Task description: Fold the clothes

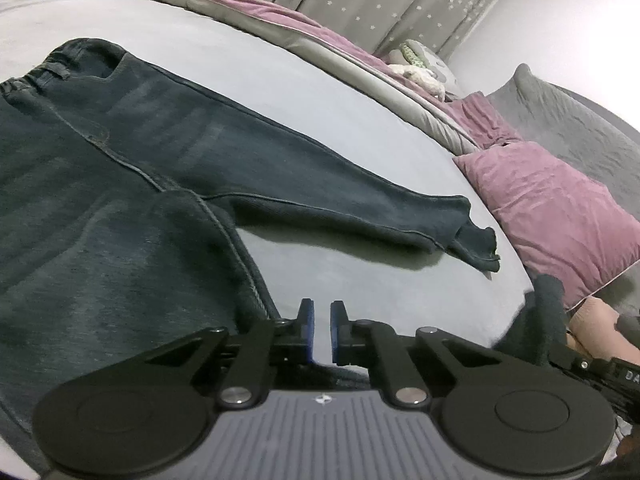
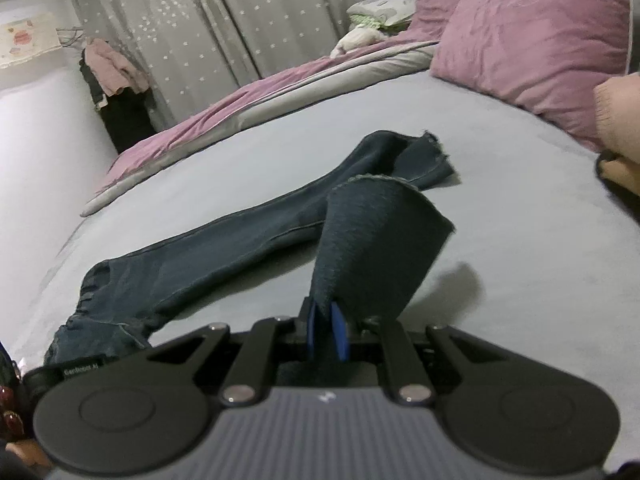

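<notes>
Where the right gripper point(image 2: 326, 330) meets the cloth, its blue pads point(image 2: 340, 336) stand nearly closed, pinching the hem end of one leg of the jeans point(image 2: 224, 248); that leg end rises toward 12 o'clock from the jaws as a lifted flap. Left gripper point(image 1: 322, 330): blue pads point(image 1: 307, 332) a narrow gap apart, nothing visibly between them; dark denim lies just at 9 o'clock of them, contact uncertain. Jeans: dark blue denim, elastic waistband, spread on the grey bedsheet point(image 1: 340, 272). In the left wrist view, waistband at 10 o'clock, the flat leg running toward 3 o'clock, its frayed hem turned over. Pink pillow point(image 1: 560, 208) at 3 o'clock, beyond that hem.
</notes>
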`<state>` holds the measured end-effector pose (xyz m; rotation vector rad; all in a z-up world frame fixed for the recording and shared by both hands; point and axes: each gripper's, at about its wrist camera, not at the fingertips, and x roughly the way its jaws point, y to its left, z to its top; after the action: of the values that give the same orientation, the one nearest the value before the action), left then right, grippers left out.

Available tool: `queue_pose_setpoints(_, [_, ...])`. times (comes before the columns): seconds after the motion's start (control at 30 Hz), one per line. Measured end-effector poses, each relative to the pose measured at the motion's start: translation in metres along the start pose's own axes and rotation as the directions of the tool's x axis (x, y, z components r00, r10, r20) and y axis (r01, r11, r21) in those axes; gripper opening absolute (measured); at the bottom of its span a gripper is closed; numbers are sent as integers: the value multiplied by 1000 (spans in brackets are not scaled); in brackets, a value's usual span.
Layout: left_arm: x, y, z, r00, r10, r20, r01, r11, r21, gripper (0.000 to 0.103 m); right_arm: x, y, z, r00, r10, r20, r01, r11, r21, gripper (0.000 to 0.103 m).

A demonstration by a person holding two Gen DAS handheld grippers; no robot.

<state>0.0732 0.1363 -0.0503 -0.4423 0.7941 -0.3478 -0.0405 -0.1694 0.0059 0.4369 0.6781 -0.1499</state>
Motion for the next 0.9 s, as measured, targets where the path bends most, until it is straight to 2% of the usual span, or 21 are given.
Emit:
queue_pose_setpoints(0.07, [2, -4, 0, 1000, -1, 2, 1, 1000, 9, 0, 1, -5, -1, 1000, -6, -15, 6, 1000, 8, 11])
queue_pose_setpoints(0.23, [4, -12, -1, 999, 27, 44, -29, 999, 40, 0, 9, -16, -1, 999, -1, -38, 3, 999, 39, 11])
queue_pose_setpoints(0.43, [2, -7, 4, 993, 44, 112, -44, 999, 1, 0, 30, -19, 4, 999, 13, -39, -11, 998, 60, 12])
queue_pose_setpoints(0.6, [8, -3, 6, 995, 16, 96, -12, 999, -45, 0, 59, -21, 10, 999, 14, -51, -10, 997, 76, 16])
queue_pose_setpoints(0.63, [8, -4, 5, 996, 13, 91, -8, 999, -46, 1, 65, -21, 12, 999, 2, -48, 1, 998, 70, 20])
queue_pose_setpoints(0.73, [9, -6, 3, 996, 1, 85, 2, 999, -35, 7, 80, -22, 16, 999, -30, -35, 31, 999, 44, 20])
queue_pose_setpoints(0.83, [6, -12, 1, 996, -22, 89, 23, 1000, -8, 12, 91, -31, 18, 998, -39, -40, 41, 997, 70, 23])
queue_pose_setpoints(0.9, [4, -14, 0, 995, -35, 91, 34, 999, 13, 16, 90, -41, 19, 999, -33, -43, 38, 994, 105, 31])
